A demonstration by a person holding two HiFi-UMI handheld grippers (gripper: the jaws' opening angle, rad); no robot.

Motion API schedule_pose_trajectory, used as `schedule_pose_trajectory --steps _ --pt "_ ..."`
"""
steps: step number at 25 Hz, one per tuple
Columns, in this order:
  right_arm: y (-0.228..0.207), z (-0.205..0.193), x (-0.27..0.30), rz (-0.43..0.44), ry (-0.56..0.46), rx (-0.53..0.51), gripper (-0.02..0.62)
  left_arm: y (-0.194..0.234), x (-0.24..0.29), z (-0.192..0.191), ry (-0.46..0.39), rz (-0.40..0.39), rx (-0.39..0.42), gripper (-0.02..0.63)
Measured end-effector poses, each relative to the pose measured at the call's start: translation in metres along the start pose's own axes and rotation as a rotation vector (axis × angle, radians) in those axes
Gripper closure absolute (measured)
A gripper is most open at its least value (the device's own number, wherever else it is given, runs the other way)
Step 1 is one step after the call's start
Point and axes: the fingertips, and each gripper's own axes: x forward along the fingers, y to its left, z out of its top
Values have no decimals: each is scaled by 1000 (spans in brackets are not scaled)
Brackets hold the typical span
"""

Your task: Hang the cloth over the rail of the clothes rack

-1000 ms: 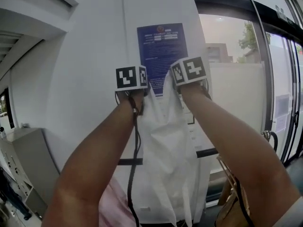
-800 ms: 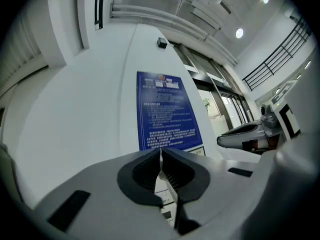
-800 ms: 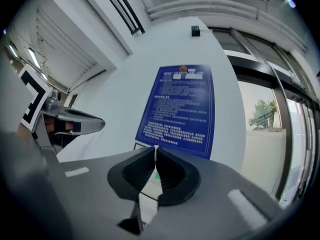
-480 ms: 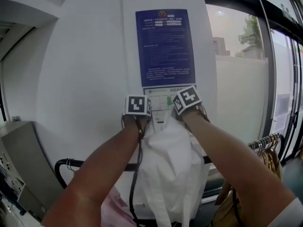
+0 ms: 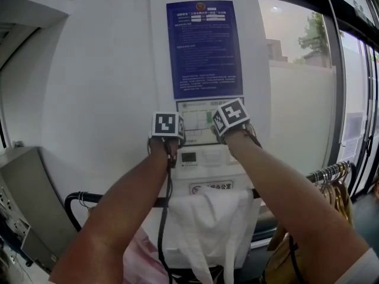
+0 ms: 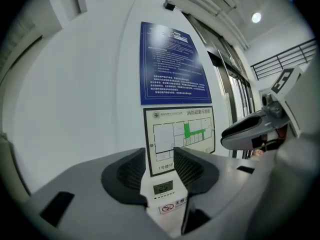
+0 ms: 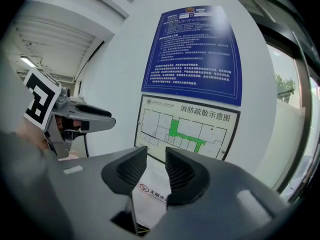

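This looks to me like the entrance hall of a public or office building, not a home. On the white wall ahead hangs a blue notice [image 5: 204, 49] in dense print. Under it are a framed evacuation plan [image 5: 198, 114] with a green route, a small thermostat [image 5: 189, 157] and a no-smoking sign [image 5: 211, 187]. To my right run tall dark-framed glass panes [image 5: 296, 99], with a tree [image 5: 314, 37] outside. A clothes rack [image 5: 98, 197] carrying hangers [image 5: 328, 173] stands below.

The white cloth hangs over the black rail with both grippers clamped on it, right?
No. The white cloth hangs over the black rail, but the left gripper and right gripper have just opened, nothing between their jaws; both gripper views show it.
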Motion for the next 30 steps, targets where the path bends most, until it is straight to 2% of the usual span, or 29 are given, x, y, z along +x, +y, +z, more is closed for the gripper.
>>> schedule_pose_trajectory --steps 4,7,12,15,19,23,26,30 --pt "7 7 -5 32 -34 4 482 -2 -10 12 -47 -13 -24 442" --pt "18 30 -25 58 -114 -36 483 -16 -35 38 -120 -45 -19 442" --pt "56 79 -101 83 -307 -171 491 -59 -126 96 -329 -151 4 442" --pt "77 82 -160 62 -393 -221 497 -85 -191 105 -404 -206 48 442" --pt "114 49 -229 60 -469 -222 502 -122 -268 71 -448 -298 134 443" --pt "149 -5 -279 58 -519 -187 505 -145 -317 13 -464 -407 106 443" --pt "165 -48 -300 44 -524 -158 508 -150 -327 -31 -436 -416 75 443" --pt "170 -108 -295 36 -480 -92 511 -157 -317 -89 -364 -385 36 443"
